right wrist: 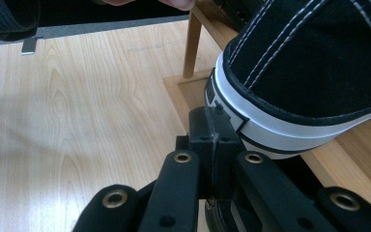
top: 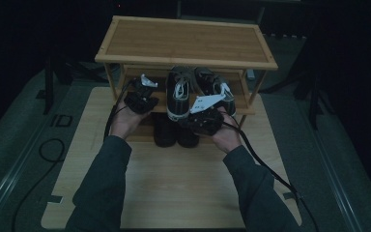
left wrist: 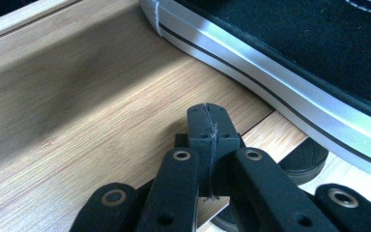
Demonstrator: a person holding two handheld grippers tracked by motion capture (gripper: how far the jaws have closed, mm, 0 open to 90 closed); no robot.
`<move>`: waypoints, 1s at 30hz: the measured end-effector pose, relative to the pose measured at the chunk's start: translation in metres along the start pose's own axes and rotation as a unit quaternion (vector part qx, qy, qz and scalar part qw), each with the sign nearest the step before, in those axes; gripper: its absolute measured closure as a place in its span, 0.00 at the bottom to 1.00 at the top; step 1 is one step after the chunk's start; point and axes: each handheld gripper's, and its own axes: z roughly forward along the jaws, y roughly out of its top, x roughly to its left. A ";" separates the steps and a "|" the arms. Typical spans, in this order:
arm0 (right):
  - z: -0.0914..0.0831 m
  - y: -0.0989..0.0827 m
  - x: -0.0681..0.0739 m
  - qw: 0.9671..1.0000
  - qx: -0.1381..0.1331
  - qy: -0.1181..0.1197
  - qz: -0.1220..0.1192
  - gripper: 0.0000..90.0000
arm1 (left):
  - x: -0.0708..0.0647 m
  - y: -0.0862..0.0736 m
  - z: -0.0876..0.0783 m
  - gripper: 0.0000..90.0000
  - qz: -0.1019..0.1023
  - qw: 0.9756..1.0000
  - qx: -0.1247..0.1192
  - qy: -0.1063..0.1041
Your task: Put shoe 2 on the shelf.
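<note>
The left gripper (top: 140,94) hovered at the left part of the middle shelf (left wrist: 77,111) of a wooden shoe rack (top: 186,41). Its jaws were pressed together with nothing between them. In the left gripper view, the black sneaker (left wrist: 290,67) with the white sole lay just beside the closed tips, up and to the right of them, apart from them, on the same board.

The right gripper (top: 204,116) was at the front edge of that shelf, and its jaws were also closed together and empty. In the right gripper view, the heel of the second sneaker (right wrist: 309,72) stood just to the right of the tips, very near; I could not tell if it touched them.

From above, the two sneakers sat side by side between the two grippers, heels toward the person. On the bottom level, a pair of dark shoes (top: 174,135) stood under them. The rack stood on a light table (top: 183,183), and its top board was bare.
</note>
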 end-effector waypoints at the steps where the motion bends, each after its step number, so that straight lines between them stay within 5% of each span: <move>1: 0.000 0.000 0.000 1.000 -0.002 -0.001 -0.001 1.00 | 0.000 0.000 0.000 1.00 0.000 1.000 0.000 0.000; 18: 0.009 0.012 -0.002 1.000 0.000 -0.024 -0.009 1.00 | 0.000 0.000 0.000 1.00 0.002 1.000 -0.001 0.000; 20: 0.011 0.012 -0.006 0.999 0.012 -0.046 -0.007 1.00 | 0.001 -0.001 0.000 1.00 -0.001 1.000 -0.004 -0.003; 30: 0.018 0.014 -0.007 0.999 0.015 -0.050 -0.011 1.00 | 0.002 -0.002 0.000 1.00 -0.003 1.000 -0.008 -0.007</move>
